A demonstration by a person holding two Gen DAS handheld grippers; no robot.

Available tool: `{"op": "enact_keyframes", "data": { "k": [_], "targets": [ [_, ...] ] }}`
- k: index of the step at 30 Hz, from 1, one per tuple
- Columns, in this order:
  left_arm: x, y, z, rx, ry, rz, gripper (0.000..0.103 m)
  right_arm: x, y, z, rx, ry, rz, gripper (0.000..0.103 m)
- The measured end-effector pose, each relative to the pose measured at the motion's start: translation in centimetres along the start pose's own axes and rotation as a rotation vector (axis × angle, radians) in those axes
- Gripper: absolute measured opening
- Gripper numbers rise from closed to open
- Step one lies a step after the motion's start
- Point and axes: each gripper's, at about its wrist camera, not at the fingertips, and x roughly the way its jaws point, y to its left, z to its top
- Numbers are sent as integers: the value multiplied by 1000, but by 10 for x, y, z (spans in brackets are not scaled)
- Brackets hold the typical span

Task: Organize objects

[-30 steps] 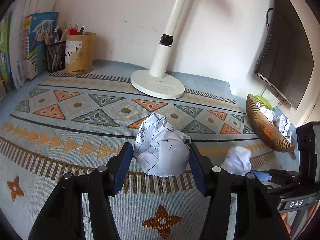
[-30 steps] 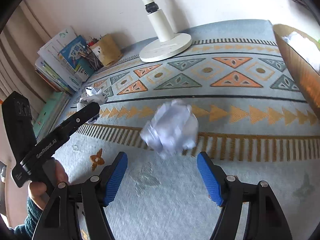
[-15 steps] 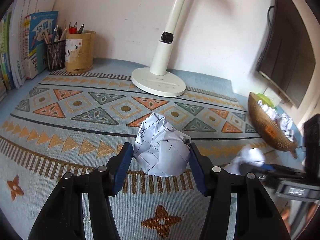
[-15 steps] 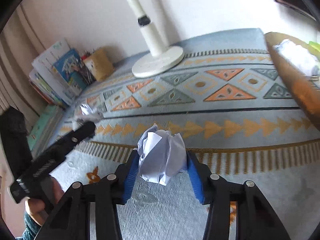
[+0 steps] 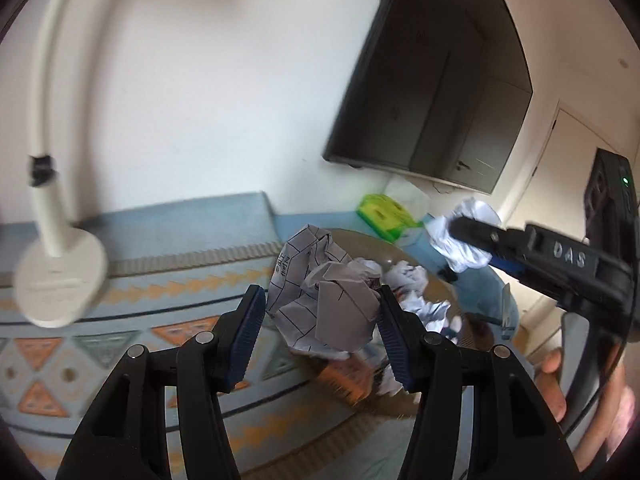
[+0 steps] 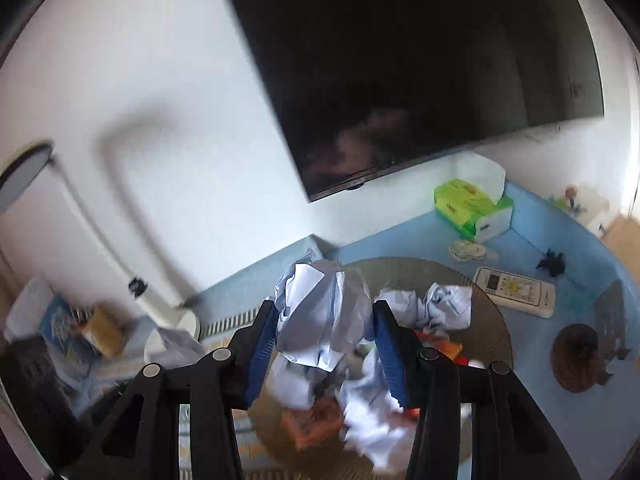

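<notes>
Both tongs are clenched on crumpled paper: the left tongs (image 5: 320, 320) grasp a lined paper ball (image 5: 324, 308), the right tongs (image 6: 326, 340) a white paper ball (image 6: 320, 316). Both balls hang over the woven basket (image 6: 492, 320) at lower centre, which already holds several wads; dropping these two in is what remains.

Blue desk (image 6: 532, 236) with patterned mat (image 5: 168, 304), lamp base (image 5: 60, 280), woven basket (image 6: 488, 328), green tissue box (image 6: 468, 204), remote (image 6: 516, 291)
</notes>
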Motion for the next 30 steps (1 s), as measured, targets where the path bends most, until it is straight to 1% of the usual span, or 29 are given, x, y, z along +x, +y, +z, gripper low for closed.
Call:
{"op": "enact_keyframes", "data": {
  "k": [1, 3, 4, 5, 6, 7, 8, 10, 12, 14, 17, 19, 20, 21, 22, 23, 24, 25, 27, 29, 30],
  "targets": [
    [12, -2, 0, -8, 11, -24, 54, 9, -5, 5, 15, 10, 2, 47],
    [31, -8, -2, -6, 25, -50, 60, 30, -10, 14, 16, 50, 18, 49],
    [38, -10, -2, -2, 30, -52, 74, 39, -11, 16, 18, 74, 11, 54],
    [43, -11, -3, -1, 33, -45, 92, 48, -13, 19, 18, 92, 10, 67],
    [45, -11, -5, -2, 27, -40, 98, 51, -17, 19, 17, 93, 15, 70],
    [44, -8, -6, -12, 13, -44, 101, 52, -18, 18, 12, 91, 12, 70],
    [42, -5, -8, -23, 12, -53, 101, 52, -18, 16, 1, 92, 1, 70],
    [35, 2, -9, -36, 34, -72, 101, 46, -23, 8, -10, 92, -9, 70],
    [20, 12, -10, -58, 36, -76, 101, 37, -21, 0, -13, 97, 11, 70],
    [-5, 23, -14, -77, 20, -59, 101, 24, -10, -8, -31, 95, 38, 70],
    [-48, 42, -22, -100, -6, -9, 101, -4, 28, -24, -115, 94, 80, 70],
    [-76, 61, -28, -152, -21, 1, 101, -20, 56, -34, -166, 97, 120, 70],
    [-93, 71, -32, -181, -30, 18, 101, -28, 71, -41, -193, 102, 144, 70],
    [-110, 80, -36, -207, -42, 62, 101, -37, 92, -50, -225, 108, 169, 74],
    [-130, 87, -42, -221, -60, 136, 101, -43, 106, -57, -243, 111, 186, 78],
    [-147, 90, -47, -206, -85, 207, 101, -48, 124, -68, -262, 113, 208, 93],
    [-167, 89, -52, -169, -119, 280, 102, -51, 138, -78, -277, 110, 221, 103],
    [-186, 89, -60, -128, -147, 345, 102, -53, 149, -88, -292, 103, 231, 103],
    [-210, 94, -73, -86, -159, 448, 102, -50, 174, -111, -334, 94, 223, 103],
    [-218, 113, -86, -100, -127, 519, 102, -38, 194, -140, -373, 100, 188, 103],
    [-218, 123, -90, -116, -106, 544, 102, -31, 198, -154, -386, 101, 174, 103]
  ]
}}
